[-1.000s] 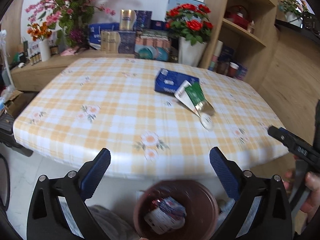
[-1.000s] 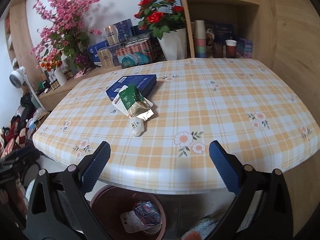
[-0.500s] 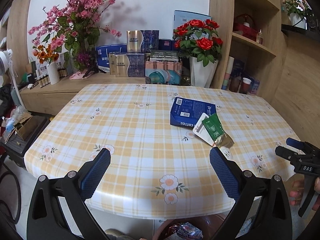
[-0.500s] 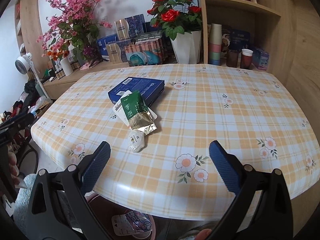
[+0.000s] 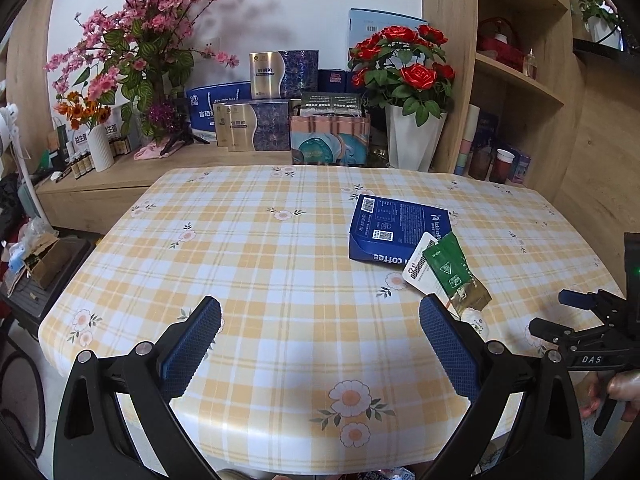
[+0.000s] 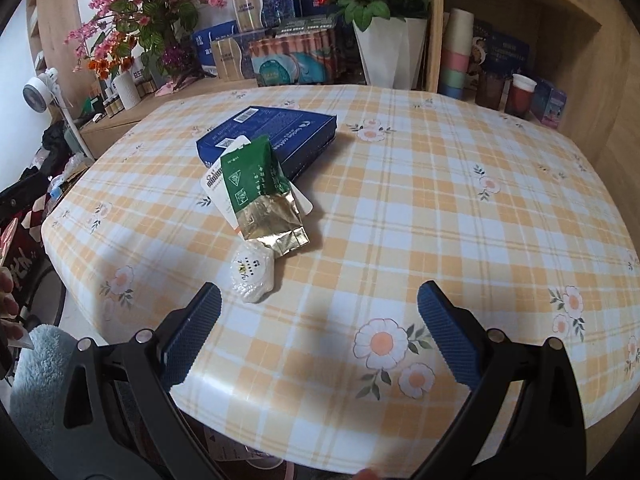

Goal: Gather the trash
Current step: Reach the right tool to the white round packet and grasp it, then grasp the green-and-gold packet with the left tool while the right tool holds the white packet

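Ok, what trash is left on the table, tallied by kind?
Blue box: 1
Green-and-gold pouch: 1
White card under the pouch: 1
White packet: 1
Total: 4. Both claws are open and empty.

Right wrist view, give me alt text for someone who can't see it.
An open right gripper hovers over a checked tablecloth near a small white packet, a green-and-gold pouch and a blue box. Flowers stand behind.
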Tool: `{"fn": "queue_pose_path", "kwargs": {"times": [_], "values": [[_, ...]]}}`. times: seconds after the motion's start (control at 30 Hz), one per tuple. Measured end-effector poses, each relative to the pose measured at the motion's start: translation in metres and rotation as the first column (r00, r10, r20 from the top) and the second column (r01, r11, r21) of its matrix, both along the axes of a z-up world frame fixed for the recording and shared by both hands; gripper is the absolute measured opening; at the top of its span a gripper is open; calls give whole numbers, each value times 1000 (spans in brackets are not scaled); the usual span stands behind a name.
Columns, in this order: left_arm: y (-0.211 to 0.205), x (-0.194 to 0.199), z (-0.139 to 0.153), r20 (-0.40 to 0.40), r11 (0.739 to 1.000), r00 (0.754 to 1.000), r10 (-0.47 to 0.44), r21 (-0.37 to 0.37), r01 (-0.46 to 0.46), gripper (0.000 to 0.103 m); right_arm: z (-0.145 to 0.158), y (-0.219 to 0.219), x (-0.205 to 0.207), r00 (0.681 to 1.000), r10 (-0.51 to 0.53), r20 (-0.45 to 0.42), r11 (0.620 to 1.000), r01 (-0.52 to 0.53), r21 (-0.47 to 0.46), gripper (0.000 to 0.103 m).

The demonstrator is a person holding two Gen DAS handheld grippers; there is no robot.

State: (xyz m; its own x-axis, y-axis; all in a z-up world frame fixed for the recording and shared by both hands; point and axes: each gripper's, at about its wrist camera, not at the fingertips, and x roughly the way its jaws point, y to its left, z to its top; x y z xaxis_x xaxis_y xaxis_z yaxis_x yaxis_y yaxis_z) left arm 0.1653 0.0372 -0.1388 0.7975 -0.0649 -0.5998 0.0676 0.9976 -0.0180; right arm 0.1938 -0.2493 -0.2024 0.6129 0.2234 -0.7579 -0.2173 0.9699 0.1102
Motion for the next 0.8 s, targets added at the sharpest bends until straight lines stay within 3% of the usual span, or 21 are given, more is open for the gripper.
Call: {"fn": "queue_pose_path", "kwargs": {"times": [0.07,0.1,0.27,0.33,0.6,0.7,0.73,0.8], "values": [[1,4,-2,5,1000,1000,1,-1,-1,97,-4,6,7,999,38,-3,999,-38,-4,89],[1,7,-4,7,1000,1000,6,6,-6,97,-6,10,11,998,54,-10,999,-54,-5,79],[1,18,-11,-24,1000,1000,-5,-7,5,97,-17,30,28,990,132,-50,991,-132,17,68],[0,21,-14,-31,1000,1000,2,-4,-2,97,-23,38,34,986,150,-75,989,-149,26,60],[-4,29,-24,-67,1000,998,13,-11,-14,97,-43,57,46,978,155,-142,988,-153,24,53],[-8,30,-27,-71,1000,997,12,-2,-12,97,-46,59,45,979,151,-139,989,-150,17,47],[-10,31,-28,-80,1000,997,8,-15,-9,97,-46,59,45,978,155,-138,988,-153,18,41],[-13,33,-30,-93,999,996,3,-32,-6,97,-46,59,44,976,165,-141,986,-163,27,40]]}}
